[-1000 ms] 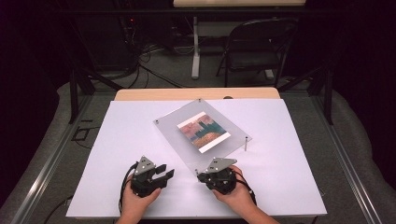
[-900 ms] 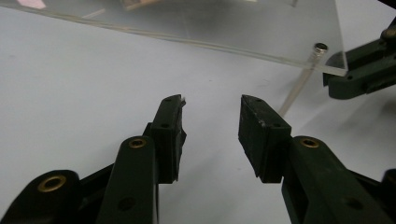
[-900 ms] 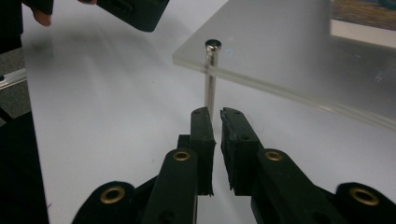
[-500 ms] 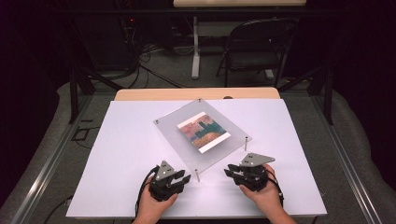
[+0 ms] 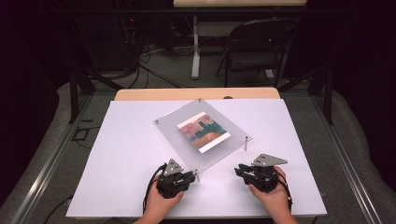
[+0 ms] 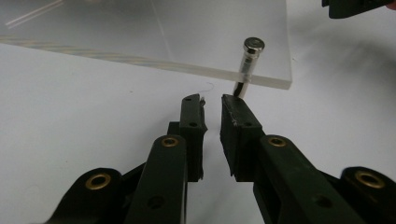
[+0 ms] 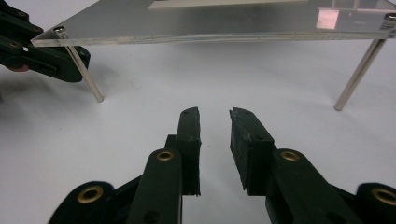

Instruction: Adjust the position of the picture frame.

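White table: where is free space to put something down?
The white table is bare left of the clear panel, between it and the left edge, and again on the far right. The near middle is crowded: the left tool and right tool flank the panel's front corner.

Black grippers (image 5: 194,177) with brass screws, grey three-cornered plates

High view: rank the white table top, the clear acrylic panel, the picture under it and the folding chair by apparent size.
1. white table top
2. clear acrylic panel
3. folding chair, though it stands farther from the camera, so its rank against the panel is unsure
4. picture
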### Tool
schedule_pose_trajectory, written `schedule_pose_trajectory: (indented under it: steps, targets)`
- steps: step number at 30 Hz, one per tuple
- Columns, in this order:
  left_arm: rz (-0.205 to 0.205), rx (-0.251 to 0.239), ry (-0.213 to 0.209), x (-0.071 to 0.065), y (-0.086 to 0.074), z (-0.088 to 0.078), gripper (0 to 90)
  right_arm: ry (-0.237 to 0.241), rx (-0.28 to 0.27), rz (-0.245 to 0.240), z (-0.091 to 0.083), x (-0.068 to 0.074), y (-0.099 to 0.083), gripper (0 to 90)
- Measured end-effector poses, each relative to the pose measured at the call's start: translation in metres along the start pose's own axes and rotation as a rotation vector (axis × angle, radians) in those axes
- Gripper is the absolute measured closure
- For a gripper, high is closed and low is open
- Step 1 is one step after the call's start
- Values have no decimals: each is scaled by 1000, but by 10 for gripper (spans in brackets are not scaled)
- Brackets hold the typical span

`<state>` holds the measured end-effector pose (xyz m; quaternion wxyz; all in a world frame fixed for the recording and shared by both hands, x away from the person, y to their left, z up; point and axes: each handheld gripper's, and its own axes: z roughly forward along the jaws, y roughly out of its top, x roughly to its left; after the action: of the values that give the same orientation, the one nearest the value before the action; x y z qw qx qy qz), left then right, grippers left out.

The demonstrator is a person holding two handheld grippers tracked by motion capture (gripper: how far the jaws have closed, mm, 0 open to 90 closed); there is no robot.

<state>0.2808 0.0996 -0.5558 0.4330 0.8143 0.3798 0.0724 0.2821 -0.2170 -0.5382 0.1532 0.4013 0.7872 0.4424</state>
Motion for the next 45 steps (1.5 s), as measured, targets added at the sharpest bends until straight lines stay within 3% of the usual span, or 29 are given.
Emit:
schedule_pose_trajectory:
  steps: [6,9,13,15,27,36,41,45]
  targets:
    - [50,-11,-23,-9,2,0,798,-34,-15,34,-9,-10,-5,732]
    - [62,-12,-15,-10,4,3,818,-41,-15,47,-11,-13,-6,732]
    - [43,-13,-20,-8,5,5,849,-62,-24,61,-15,-19,-9,731]
    - [56,-8,-22,-8,6,6,848,-75,-29,73,-16,-21,-9,731]
    - [45,-8,-37,-6,6,6,853,-124,-44,112,-16,-40,-6,702]
    - [21,-13,-25,0,4,-6,854,-135,-27,107,0,-47,-2,701]
    - [-6,-20,-2,6,-1,-15,854,-139,-7,103,20,-50,0,669]
    - [-25,-29,15,11,-4,-21,854,-134,-8,68,35,-52,9,669]
